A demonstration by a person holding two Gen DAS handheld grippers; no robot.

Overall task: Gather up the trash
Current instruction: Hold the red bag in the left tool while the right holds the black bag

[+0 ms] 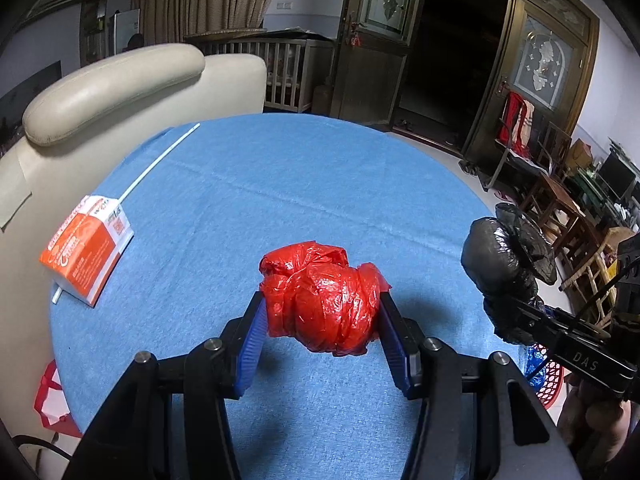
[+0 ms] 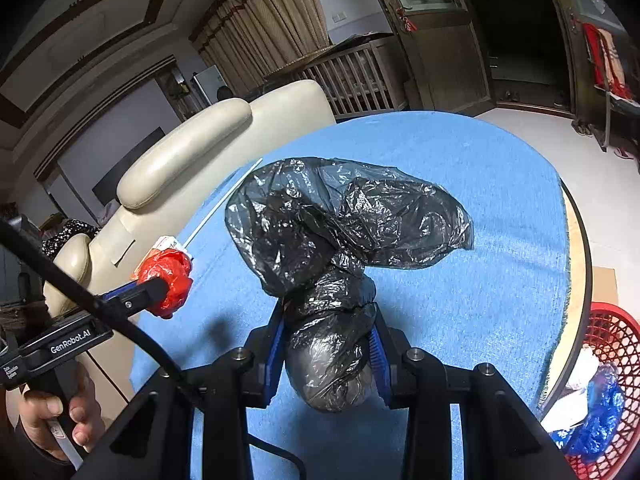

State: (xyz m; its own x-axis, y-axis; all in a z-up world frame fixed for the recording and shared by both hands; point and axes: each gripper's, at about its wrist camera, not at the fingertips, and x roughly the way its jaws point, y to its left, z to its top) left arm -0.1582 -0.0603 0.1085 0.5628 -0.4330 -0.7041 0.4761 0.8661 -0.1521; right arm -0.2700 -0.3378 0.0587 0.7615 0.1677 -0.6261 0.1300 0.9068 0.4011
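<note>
The left gripper (image 1: 322,312) squeezes a crinkly, shiny red bag ball (image 1: 322,304) above the blue cloth (image 1: 280,184), the right gripper (image 2: 328,344) pinches a wrinkly black bag bundle (image 2: 332,248), and farther left lies an orange box (image 1: 86,248).

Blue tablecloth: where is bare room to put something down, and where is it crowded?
The blue tablecloth is bare across its far half, from the white stick to the right edge. The near left is crowded by the orange carton. The middle lies under the red bag in the left hand-held gripper and the black bag in the right hand-held gripper.
</note>
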